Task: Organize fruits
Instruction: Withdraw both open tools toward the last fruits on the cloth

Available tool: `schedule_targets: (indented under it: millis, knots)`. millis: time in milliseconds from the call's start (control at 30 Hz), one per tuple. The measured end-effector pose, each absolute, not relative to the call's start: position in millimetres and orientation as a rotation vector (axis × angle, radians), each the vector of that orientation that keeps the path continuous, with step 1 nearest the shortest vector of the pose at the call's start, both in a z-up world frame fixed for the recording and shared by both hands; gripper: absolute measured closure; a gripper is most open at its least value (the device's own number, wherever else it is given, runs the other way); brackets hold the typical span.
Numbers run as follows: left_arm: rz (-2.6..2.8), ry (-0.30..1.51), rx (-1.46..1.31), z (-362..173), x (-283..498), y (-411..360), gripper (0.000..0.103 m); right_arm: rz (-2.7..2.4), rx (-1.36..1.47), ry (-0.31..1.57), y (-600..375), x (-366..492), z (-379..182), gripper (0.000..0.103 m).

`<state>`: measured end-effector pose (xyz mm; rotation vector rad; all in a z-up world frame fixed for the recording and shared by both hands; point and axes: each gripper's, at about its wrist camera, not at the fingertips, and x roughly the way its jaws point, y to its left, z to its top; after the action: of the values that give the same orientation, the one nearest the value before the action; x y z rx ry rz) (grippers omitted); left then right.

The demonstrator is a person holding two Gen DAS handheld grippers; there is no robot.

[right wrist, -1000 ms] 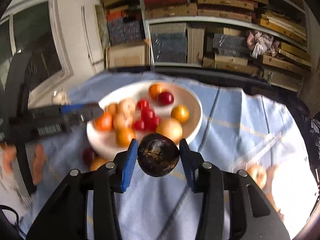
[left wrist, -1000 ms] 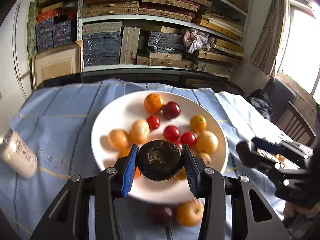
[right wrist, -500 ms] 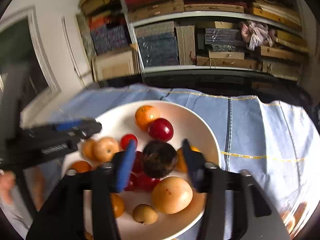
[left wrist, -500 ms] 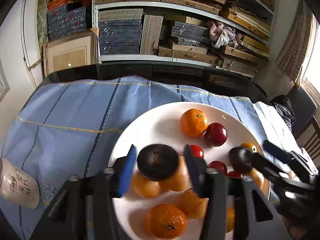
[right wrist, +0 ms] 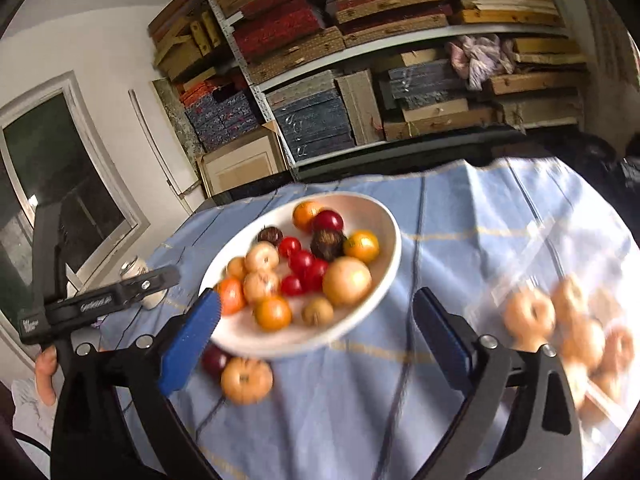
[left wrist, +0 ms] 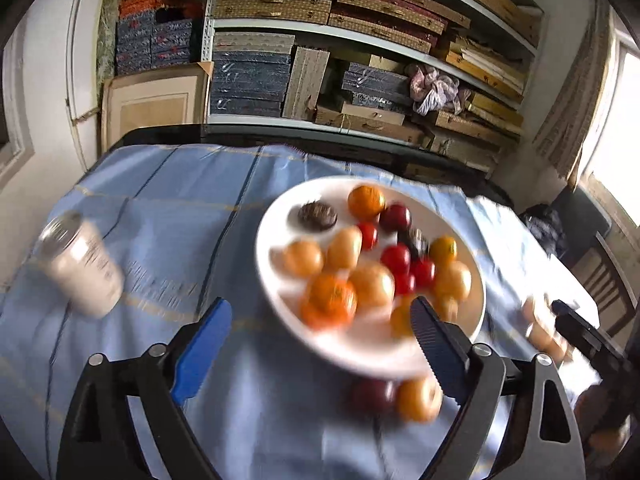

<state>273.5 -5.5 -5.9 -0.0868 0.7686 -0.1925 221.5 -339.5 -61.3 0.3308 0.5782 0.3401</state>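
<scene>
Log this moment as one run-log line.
left gripper: opening, empty | right gripper: opening, empty | two dark fruits on white plate | two fruits on cloth beside plate

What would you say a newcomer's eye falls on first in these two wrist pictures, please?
First the white plate in the middle of the blue tablecloth, heaped with orange, red and dark fruits. Next, the left gripper and right gripper, jaws opening with nothing between them. Two loose fruits lie on the cloth just before the plate, and a clear bag of fruit sits to its right.
</scene>
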Motion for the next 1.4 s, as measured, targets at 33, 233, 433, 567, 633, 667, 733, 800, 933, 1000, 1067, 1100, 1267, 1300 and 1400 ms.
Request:
schedule_targets:
  millis: [33, 233, 433, 567, 633, 667, 733, 800, 933, 1000, 1067, 1100, 1267, 1300, 1400]
  knots:
    - [-0.184, 0.766, -0.071, -9.4, 263.8, -5.6, 0.010, 0.336, 0.346, 0.578, -342.6, 213.0, -67.0, 0.008]
    - [-0.121, 0.750, -0.005, -42.9, 217.8, -5.4, 0.009, 0.284, 0.347, 0.588, -337.3, 187.4, -99.8, 0.006]
    - [-0.110, 0.765, 0.046, -56.0, 216.1, -12.9, 0.009, 0.316, 0.267, 0.514, -323.8, 178.6, -91.8, 0.005]
    - [-0.117, 0.756, 0.052, -51.8, 225.4, -21.6, 0.008, 0.336, 0.310, 0.549, -329.1, 184.4, -96.0, 0.005]
    - [-0.116, 0.755, 0.060, -51.9, 230.1, -26.3, 0.008, 0.333, 0.359, 0.582, -335.1, 190.5, -100.6, 0.005]
    - [-0.112, 0.751, 0.065, -52.1, 232.5, -28.8, 0.008, 0.330, 0.377, 0.596, -337.4, 192.7, -102.9, 0.005]
    - [-0.102, 0.740, 0.065, -52.6, 235.6, -32.1, 0.008, 0.326, 0.408, 0.622, -341.1, 197.4, -107.9, 0.005]
    - [-0.103, 0.736, 0.057, -55.1, 236.6, -32.9, 0.008, 0.323, 0.434, 0.650, -343.1, 200.9, -112.7, 0.005]
    - [-0.085, 0.738, 0.090, -61.3, 238.5, -36.0, 0.008, 0.329, 0.456, 0.679, -343.1, 203.8, -118.3, 0.005]
    - [-0.077, 0.739, 0.105, -64.5, 239.9, -36.7, 0.008, 0.334, 0.458, 0.692, -341.6, 205.5, -119.9, 0.005]
    - [-0.077, 0.740, 0.113, -66.7, 241.1, -36.7, 0.006, 0.335, 0.465, 0.706, -341.0, 207.8, -122.0, 0.005]
    - [-0.076, 0.737, 0.115, -67.4, 241.1, -36.6, 0.005, 0.334, 0.469, 0.710, -341.6, 208.7, -122.8, 0.005]
    - [-0.071, 0.724, 0.142, -68.1, 239.8, -39.3, 0.004, 0.331, 0.481, 0.725, -342.5, 211.3, -126.1, 0.005]
    - [-0.071, 0.725, 0.144, -68.2, 239.9, -39.6, 0.004, 0.331, 0.482, 0.727, -342.4, 211.6, -126.5, 0.005]
    - [-0.073, 0.728, 0.145, -68.4, 240.6, -39.8, 0.004, 0.329, 0.486, 0.732, -343.5, 212.6, -127.7, 0.005]
